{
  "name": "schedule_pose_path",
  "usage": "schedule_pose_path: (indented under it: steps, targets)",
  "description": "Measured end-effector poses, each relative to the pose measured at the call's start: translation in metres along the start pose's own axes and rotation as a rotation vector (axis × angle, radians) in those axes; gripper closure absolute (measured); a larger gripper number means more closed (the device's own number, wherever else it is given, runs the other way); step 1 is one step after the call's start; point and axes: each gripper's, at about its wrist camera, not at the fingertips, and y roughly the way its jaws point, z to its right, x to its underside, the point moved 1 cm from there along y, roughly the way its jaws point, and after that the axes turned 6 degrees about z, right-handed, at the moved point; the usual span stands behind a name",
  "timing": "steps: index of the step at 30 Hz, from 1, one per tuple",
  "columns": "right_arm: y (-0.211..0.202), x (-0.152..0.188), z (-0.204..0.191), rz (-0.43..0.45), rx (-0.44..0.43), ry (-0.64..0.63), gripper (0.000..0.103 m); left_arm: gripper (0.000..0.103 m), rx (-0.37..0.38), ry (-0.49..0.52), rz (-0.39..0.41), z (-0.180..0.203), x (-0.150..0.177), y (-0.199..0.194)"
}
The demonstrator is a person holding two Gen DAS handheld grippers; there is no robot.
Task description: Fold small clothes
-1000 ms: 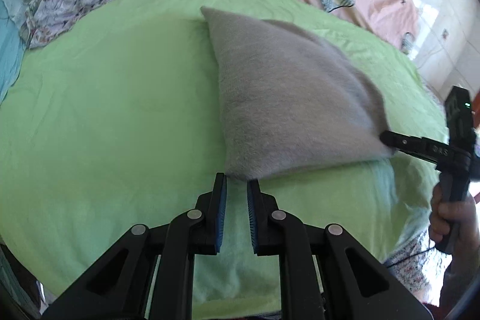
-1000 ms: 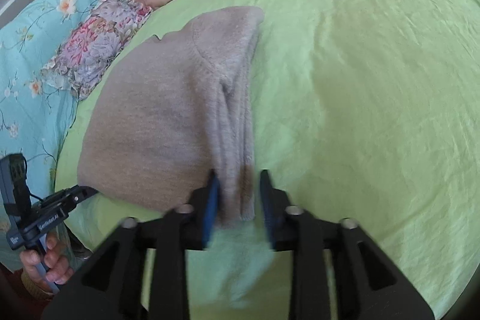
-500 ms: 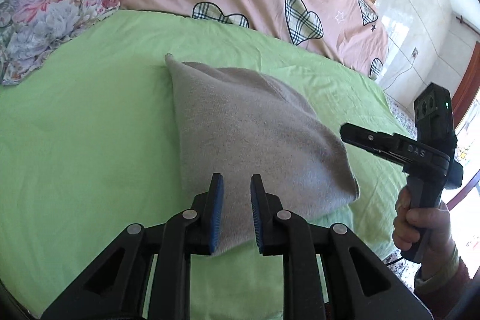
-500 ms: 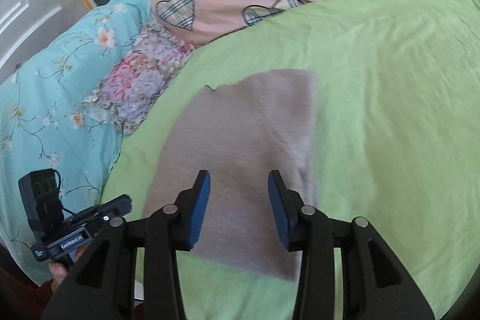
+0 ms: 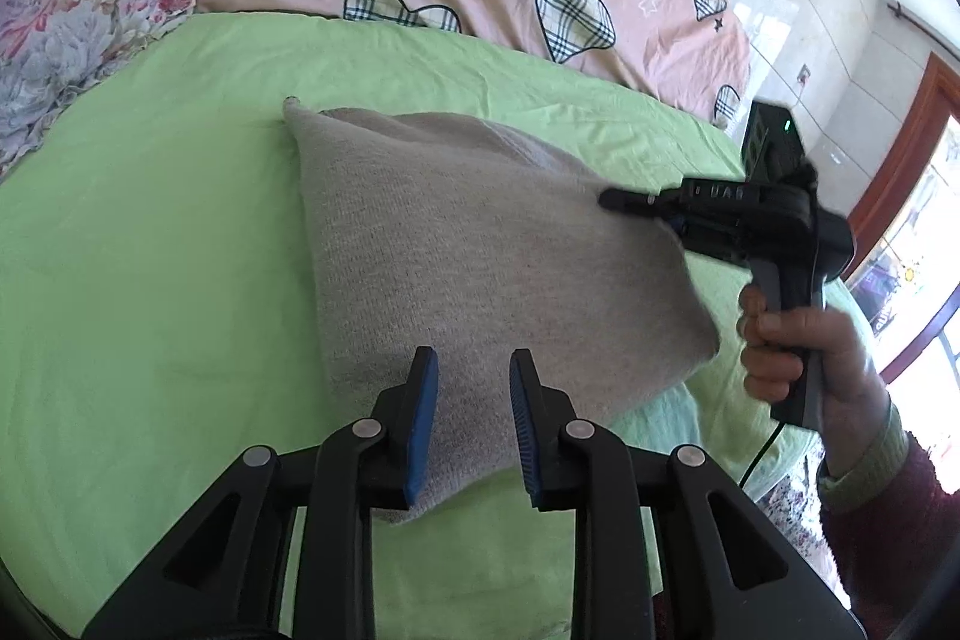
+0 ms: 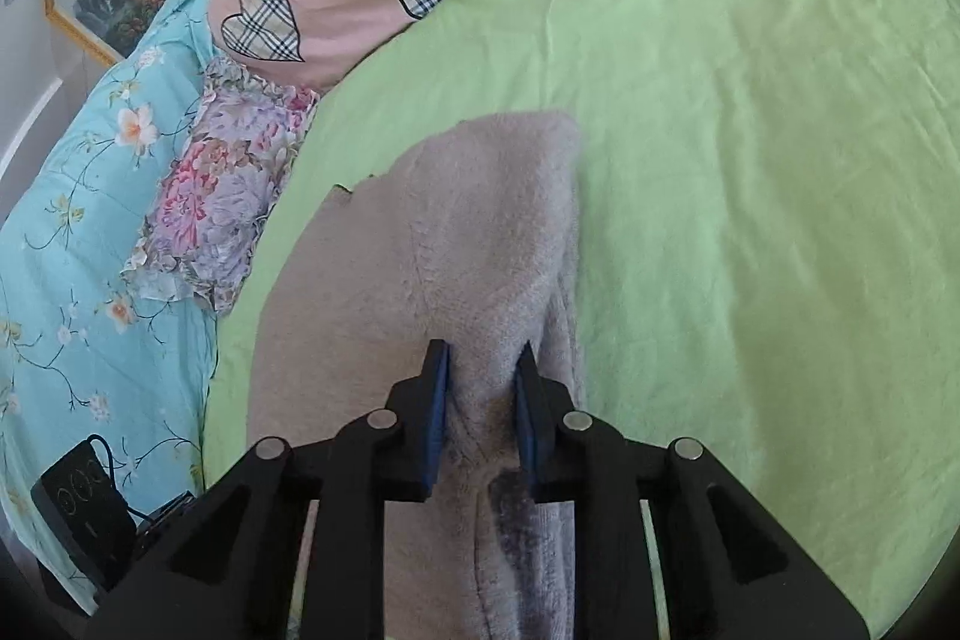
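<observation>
Lower centre of frame: our right hand-held gripper point(image 6: 480, 394) is closing on the fuzzy grey knitted garment point(image 6: 480, 232); the left hand-held gripper point(image 5: 471, 400) is opening astride its corner. Lift evenly, we judge.

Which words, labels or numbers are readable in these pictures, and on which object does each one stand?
White letters on the side of the right gripper: blurred, not readable.
Pale round marks on the black box by the floral quilt: too small to read.
No other text shows.
</observation>
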Motion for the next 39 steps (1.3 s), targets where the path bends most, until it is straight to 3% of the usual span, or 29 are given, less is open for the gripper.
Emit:
schedule_pose_path:
  steps: [2,8,13,15,17,19,23,28,39]
  targets:
    - [-0.006,-0.009,-0.008,0.033,0.026,-0.052,0.094,0.073,0.001,0.018,-0.017,0.002,0.001,0.006]
    - [0.023,-0.005,0.012,-0.043,0.109,-0.075,0.095,0.073,-0.019,0.019,-0.082,0.0,0.012,0.028]
    - [-0.007,0.003,0.006,0.023,0.112,-0.05,0.091,0.071,-0.019,-0.003,-0.083,-0.001,0.018,0.034]
    - [-0.032,0.014,-0.013,0.061,0.051,-0.075,0.087,0.069,-0.007,-0.015,-0.077,-0.002,0.019,0.035]
    - [-0.044,0.033,-0.035,0.034,-0.036,-0.137,0.076,0.069,-0.004,-0.02,-0.073,-0.002,0.02,0.033]
    - [-0.039,0.053,-0.041,-0.032,-0.016,-0.173,0.073,0.069,0.0,-0.023,-0.073,-0.002,0.02,0.031]
    - [-0.02,0.085,-0.015,-0.103,0.183,-0.256,0.076,0.069,0.024,-0.017,-0.075,-0.005,0.026,0.025]
    - [-0.019,0.092,-0.015,-0.061,0.186,-0.308,0.076,0.069,0.004,-0.004,-0.072,-0.003,0.04,0.026]
    - [-0.039,0.1,-0.017,-0.05,0.174,-0.282,0.074,0.069,-0.022,-0.002,-0.077,-0.004,0.042,0.017]
